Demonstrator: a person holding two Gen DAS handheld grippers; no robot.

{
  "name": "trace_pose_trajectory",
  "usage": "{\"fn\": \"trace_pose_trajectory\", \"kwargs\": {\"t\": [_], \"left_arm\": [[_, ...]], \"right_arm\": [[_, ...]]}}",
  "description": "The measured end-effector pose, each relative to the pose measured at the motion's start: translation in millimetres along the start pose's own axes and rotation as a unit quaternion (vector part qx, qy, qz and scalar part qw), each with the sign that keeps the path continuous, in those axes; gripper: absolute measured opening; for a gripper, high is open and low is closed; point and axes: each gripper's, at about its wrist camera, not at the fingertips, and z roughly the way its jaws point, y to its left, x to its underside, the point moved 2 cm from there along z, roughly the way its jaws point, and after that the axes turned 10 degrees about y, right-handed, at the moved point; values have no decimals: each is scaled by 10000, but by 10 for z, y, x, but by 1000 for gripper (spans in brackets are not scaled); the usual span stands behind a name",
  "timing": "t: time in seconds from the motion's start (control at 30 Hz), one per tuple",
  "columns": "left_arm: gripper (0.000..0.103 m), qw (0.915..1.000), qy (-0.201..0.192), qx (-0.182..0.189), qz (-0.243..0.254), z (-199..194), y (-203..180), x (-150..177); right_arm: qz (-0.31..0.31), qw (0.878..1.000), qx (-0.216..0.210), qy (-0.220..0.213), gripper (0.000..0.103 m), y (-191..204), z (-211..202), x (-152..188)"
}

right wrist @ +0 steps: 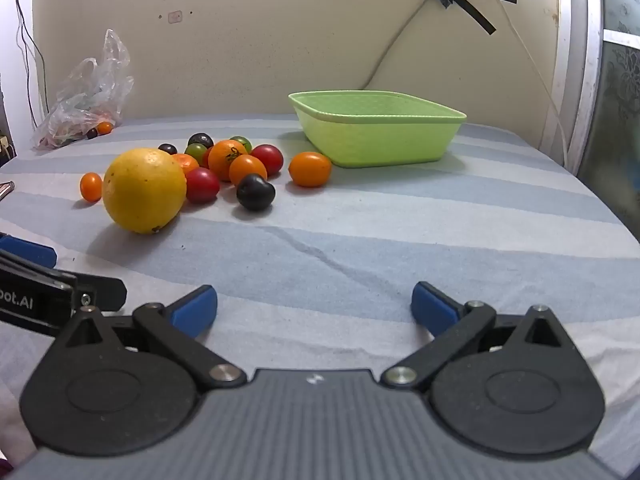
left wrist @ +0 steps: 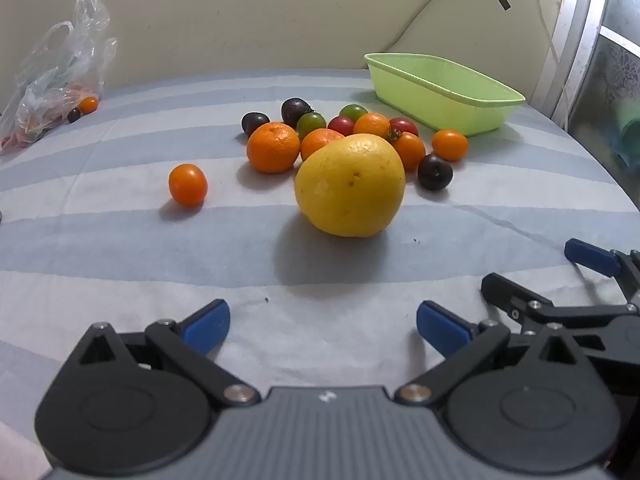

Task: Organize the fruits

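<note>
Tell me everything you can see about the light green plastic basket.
The light green rectangular plastic basket has a flat rim, sloping walls and a finely textured inside. It stands upright on the blue-and-white striped cloth, at the far right, close to the wall. Nothing is seen inside, though its floor is only partly in view. No fruit touches it; the nearest orange tomato lies just apart.

The striped bedsheet (right wrist: 400,232) carries loose fruits (right wrist: 224,168), green basket (right wrist: 376,140), plastic bag (right wrist: 88,96).

Fruit cluster (left wrist: 352,148) mid-cloth (left wrist: 120,240); basket (left wrist: 444,92) behind, right; bag (left wrist: 60,76) far left
</note>
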Motion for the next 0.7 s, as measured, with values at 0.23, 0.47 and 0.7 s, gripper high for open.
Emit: {"fn": "trace_pose_trajectory", "kwargs": {"t": [0.23,0.47,0.7], "left_arm": [[103,10000,-48,26,12,0,23,19],[103,9999,-143,76,26,-40,59,65],[103,9997,-154,163,-18,-65,78,47]], "right_arm": [[-7,10000,5,-22,103,5,-2,10],[-12,10000,10,-19,103,7,15,-5],[-28,10000,18,-19,103,5,1,6]]}}
